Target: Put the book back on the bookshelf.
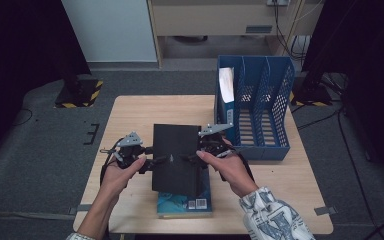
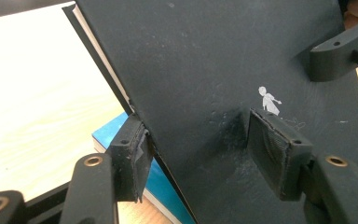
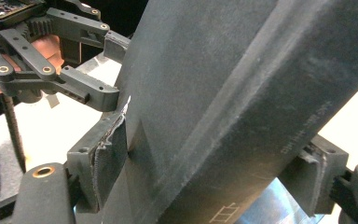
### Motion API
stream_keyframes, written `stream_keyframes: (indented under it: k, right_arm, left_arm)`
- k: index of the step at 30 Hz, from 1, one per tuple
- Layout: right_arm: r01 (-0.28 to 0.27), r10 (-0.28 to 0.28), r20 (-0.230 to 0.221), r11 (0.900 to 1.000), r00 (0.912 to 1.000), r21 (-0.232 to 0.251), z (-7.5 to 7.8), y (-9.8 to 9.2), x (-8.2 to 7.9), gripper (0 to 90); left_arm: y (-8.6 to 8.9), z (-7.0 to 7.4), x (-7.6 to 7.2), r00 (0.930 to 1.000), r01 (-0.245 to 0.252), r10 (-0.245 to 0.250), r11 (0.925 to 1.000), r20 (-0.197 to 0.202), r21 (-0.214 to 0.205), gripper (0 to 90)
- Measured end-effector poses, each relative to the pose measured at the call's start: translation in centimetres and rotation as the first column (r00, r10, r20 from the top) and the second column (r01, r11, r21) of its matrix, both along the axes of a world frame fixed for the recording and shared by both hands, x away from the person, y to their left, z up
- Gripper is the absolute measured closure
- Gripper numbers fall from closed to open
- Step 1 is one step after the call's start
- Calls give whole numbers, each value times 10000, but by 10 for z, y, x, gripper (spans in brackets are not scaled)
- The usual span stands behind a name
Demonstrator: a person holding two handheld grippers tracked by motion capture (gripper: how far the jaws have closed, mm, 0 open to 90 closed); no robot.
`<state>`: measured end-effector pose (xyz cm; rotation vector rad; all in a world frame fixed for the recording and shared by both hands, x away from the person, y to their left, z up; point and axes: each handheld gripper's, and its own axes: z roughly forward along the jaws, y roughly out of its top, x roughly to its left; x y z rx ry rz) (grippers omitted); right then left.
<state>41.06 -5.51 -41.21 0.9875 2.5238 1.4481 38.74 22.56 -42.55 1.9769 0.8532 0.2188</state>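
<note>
I am holding a thin black hardcover book (image 1: 176,157) between both grippers, tilted above the light wooden table (image 1: 145,112). My left gripper (image 1: 156,161) is clamping the book's left edge: in the left gripper view one ribbed pad (image 2: 272,156) is pressing flat on the dark cover (image 2: 205,84) beside a small white figure (image 2: 268,100) printed there, while the other pad (image 2: 133,156) is sitting behind the page edge, so the jaws are standing about half spread and gripping the book's thickness. My right gripper (image 1: 189,158) is gripping the opposite edge. In the right gripper view its two pads (image 3: 109,158) are squeezing the book's spine side (image 3: 242,116), with the jaws parted only as far as the book's thickness. The left gripper's black jaws (image 3: 91,70) are showing farther off along the same cover.

Under the raised black book, a blue paperback book (image 1: 185,202) with a barcode is lying flat on the table near its front edge. A blue perforated plastic file rack (image 1: 260,105) is standing at the table's right rear, well apart from the grippers, with a white paper (image 1: 226,85) standing in its leftmost compartment. My hands are wrapping each gripper body, the right sleeve (image 1: 272,215) patterned.
</note>
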Motion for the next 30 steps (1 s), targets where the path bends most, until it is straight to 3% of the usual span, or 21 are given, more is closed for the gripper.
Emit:
stream_keyframes:
  k: [11, 16, 25, 30]
  right_arm:
    - [-158, 162, 265, 9997, 9995, -176, 10, 0, 5, 263]
    - [-226, 227, 39, 9997, 9997, -120, 10, -2, 7, 277]
    - [-315, 316, -89, 9995, 9995, 68, 12, -7, 6, 317]
    - [-317, 318, -245, 9995, 9992, 43, 12, -9, 7, 319]
  left_arm:
    - [0, 10, 4, 9997, -131, 126, 9997, 222, 215, 451]
    - [-1, 12, 5, 9998, -36, 30, 9995, 171, 323, 463]
    - [0, 16, 6, 9998, 81, -79, 9999, -194, 123, 463]
    - [-2, 18, 6, 9998, 209, -207, 9992, -79, 346, 459]
